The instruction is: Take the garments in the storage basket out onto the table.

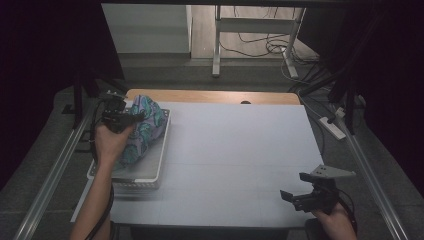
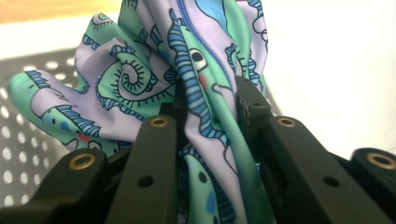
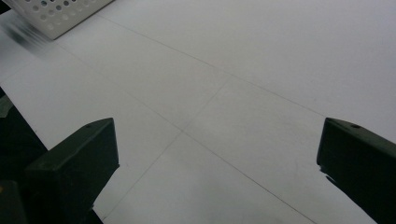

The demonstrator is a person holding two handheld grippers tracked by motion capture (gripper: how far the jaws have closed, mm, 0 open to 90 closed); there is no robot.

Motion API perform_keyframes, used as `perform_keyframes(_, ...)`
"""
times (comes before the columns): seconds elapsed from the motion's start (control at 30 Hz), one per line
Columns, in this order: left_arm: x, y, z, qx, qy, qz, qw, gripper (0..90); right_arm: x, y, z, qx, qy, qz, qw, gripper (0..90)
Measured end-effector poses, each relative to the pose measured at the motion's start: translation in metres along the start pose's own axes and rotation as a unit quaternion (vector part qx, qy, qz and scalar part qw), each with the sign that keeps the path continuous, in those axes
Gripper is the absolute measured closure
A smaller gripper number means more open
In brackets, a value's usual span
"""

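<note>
- High view: left gripper [image 1: 131,118] at far-left of desk [image 1: 240,150], over white perforated basket [image 1: 150,175]; patterned cloth [image 1: 145,127] bunched up in basket, top part rising above rim.
- Left gripper view: jaws pinching a fold of the cloth [image 2: 196,93] w/ fabric squeezed btwn them; rest drapes loose either side.
- Right gripper [image 1: 296,199] near front-right desk edge, well apart from basket. Right gripper view: jaws spread wide, nothing btwn them, bare desk [image 3: 233,93] ahead.
- Handling, my read: cloth is light, soft, thin, prob. a bit slick; won't break but will sag & slip. Best to grab a thick gathered fold or hem, not a single layer.
</note>
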State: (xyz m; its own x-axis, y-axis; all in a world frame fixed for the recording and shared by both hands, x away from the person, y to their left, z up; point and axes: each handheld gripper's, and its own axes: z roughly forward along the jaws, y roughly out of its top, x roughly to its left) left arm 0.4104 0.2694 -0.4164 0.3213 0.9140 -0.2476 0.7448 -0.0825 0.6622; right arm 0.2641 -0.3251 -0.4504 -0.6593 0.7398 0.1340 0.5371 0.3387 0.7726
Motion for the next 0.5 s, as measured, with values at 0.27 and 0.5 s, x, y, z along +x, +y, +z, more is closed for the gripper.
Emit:
perform_keyframes(0.27, -0.013, 0.008, -0.016, -0.029, -0.031, 0.013, 0.999, 72.7, -0.001, 0.0, 0.0, -0.001, 0.0, 0.002, 1.0, 0.0)
perform_keyframes(0.5, -0.029, 0.014, -0.027, -0.043, -0.047, 0.031, 0.9975, 72.8, -0.001, 0.0, -0.001, -0.001, 0.001, 0.004, 1.0, 0.0)
